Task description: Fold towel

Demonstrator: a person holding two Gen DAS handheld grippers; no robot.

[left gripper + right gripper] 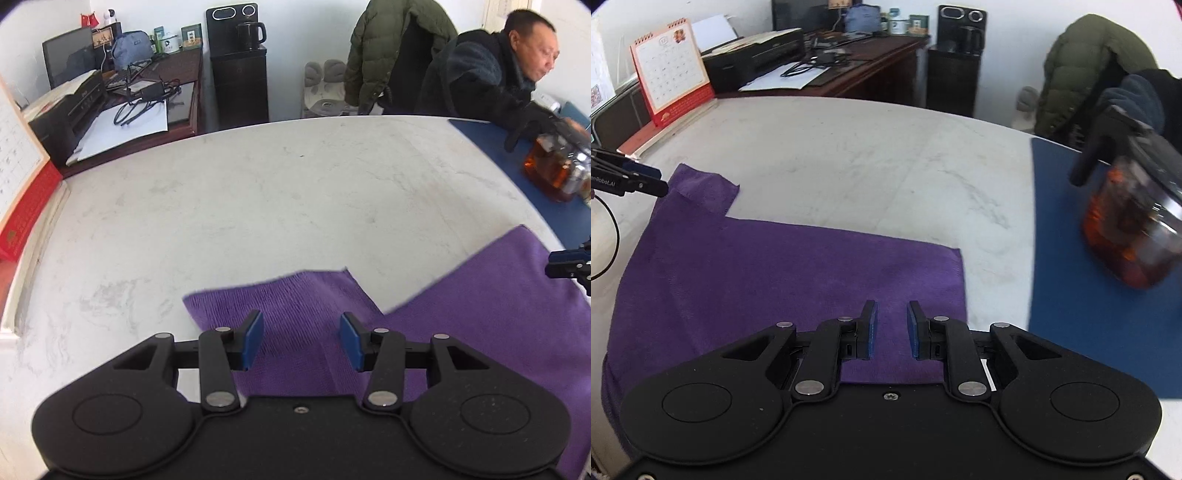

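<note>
Below, purple towel [798, 280] partly hidden by left gripper [302, 341] and right gripper [891, 328], jaws spread, empty.

White walls [314, 29], cluttered wooden desk [177, 70], pale marbled table [258, 184].

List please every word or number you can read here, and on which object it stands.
"enRobot.AI", its start cut off: on the left hand-held gripper, right wrist view.
Desk calendar: date grid too small to read.
Framed cards on the desk: too blurred.
</note>
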